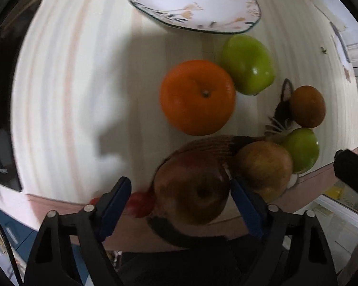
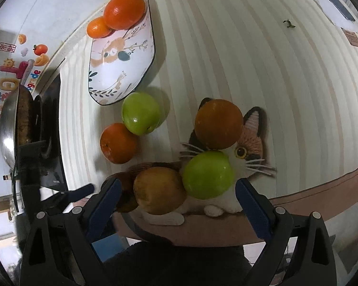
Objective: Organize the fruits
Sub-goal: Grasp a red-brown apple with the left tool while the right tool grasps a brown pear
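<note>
I see two green apples (image 2: 140, 113) (image 2: 207, 174), bright oranges (image 2: 118, 143), floral white bowl (image 2: 121, 62) at eleven o'clock, calico cat mat (image 2: 250, 143).

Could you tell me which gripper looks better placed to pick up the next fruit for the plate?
Probably the left gripper: its open jaws already straddle the reddish apple. The right gripper is open too, facing two fruits at once.
</note>
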Demonstrator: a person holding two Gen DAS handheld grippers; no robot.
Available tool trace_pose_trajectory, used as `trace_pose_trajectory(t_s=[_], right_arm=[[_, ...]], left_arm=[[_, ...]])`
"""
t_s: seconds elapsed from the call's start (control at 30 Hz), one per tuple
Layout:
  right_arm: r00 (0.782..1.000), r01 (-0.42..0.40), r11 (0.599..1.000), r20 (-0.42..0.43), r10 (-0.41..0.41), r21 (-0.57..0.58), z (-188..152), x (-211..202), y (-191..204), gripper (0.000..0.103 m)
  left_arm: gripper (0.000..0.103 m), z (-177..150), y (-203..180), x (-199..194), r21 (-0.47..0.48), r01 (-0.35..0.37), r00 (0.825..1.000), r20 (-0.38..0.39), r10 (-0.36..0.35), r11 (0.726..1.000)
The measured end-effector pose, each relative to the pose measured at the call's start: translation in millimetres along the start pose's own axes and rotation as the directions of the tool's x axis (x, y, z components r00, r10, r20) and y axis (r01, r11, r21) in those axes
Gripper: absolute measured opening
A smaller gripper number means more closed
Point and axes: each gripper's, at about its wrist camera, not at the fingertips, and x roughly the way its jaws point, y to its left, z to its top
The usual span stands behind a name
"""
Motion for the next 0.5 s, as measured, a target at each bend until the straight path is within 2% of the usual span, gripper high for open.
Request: trace_pose_trajectory(t_s=[0.07,0.1,0.17,0.27,0.4,0.5], right_arm=[[1.000,0.000,1.000,-0.006,0.000,-0.018,2,1,5,0.098],[1.000,0.000,1.000,-0.012,0.000,-0.031,1,2,8,0.098],[1.000,-0.010,0.999,-0.022,0.009,-0.052,2,2,15,0.097],[0.998,-0.020,0.995,-0.059,0.014,-0.100,0,7,27,0.094],[0.987,-0.040,0.993,-0.160,0.022,-0.113,-5,33,34,0.084],[0.984,-0.041,0.991,-0.175,0.019,-0.126,-7,41,41,0.081]], left_arm=[[0.065,-2,-6,-1,0.014,0.018,1.000,0.014,-0.018,1.000],[0.065,-4,-9,-3,0.033,-0.027,0.999,0.030,0.026,0.999],[0.065,-4,-5,-6,0.032,-0.051,0.997,0.056,0.049,0.998],[0.065,-2,17,-11,-0.033,-0.059,0.996,0.069,0.061,0.998],[0.065,-3,40,-17,-0.097,-0.056,0.995,0.081,0.064,0.994],[0.065,-5,46,-16,-0.117,-0.035,0.996,0.080,0.044,0.992]])
